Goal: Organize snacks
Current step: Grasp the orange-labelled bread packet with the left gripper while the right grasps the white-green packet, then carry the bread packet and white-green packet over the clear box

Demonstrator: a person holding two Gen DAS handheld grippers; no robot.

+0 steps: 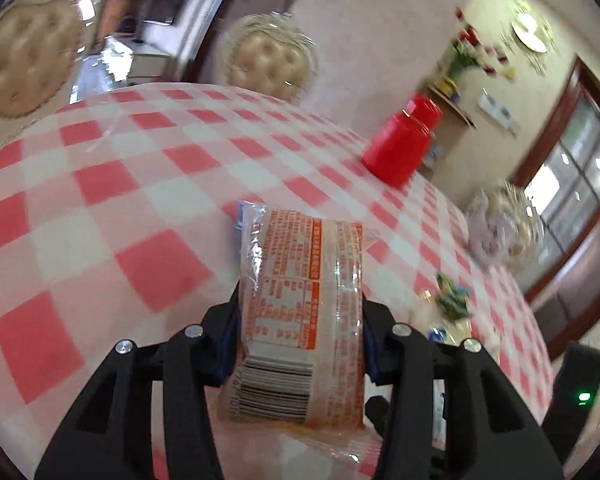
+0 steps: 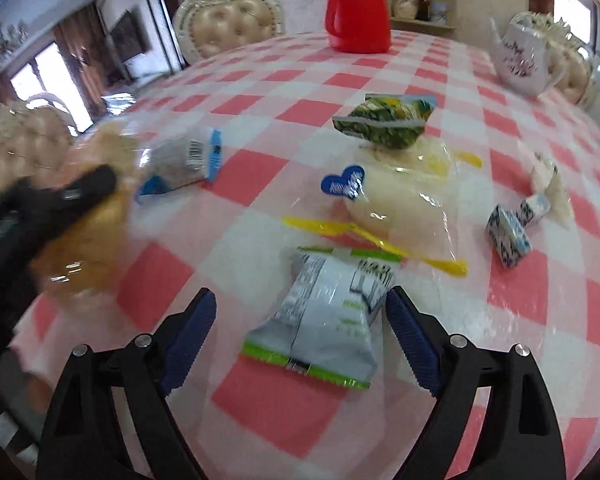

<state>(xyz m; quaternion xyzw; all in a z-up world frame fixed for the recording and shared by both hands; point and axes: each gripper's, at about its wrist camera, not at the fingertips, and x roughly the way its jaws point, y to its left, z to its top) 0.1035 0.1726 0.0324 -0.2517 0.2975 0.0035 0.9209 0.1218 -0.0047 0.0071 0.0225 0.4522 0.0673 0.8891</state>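
My left gripper [image 1: 300, 316] is shut on an orange snack packet [image 1: 300, 312] with a barcode, held above the checked table; it also shows blurred in the right wrist view [image 2: 88, 220]. My right gripper [image 2: 300, 312] is open, its blue pads either side of a grey-and-green snack packet [image 2: 324, 328] lying on the table. Beyond it lie a clear bag with a white bun and yellow edges [image 2: 400, 208], a green-yellow packet [image 2: 388, 120], a grey-blue packet [image 2: 184, 160] and small blue-white wrapped pieces [image 2: 508, 236].
A red jug [image 2: 358, 4] stands at the far side of the red-and-white checked table [image 2: 260, 404], and shows in the left wrist view [image 1: 404, 144]. A white teapot [image 2: 524, 60] is at the far right. Padded chairs [image 2: 228, 28] ring the table.
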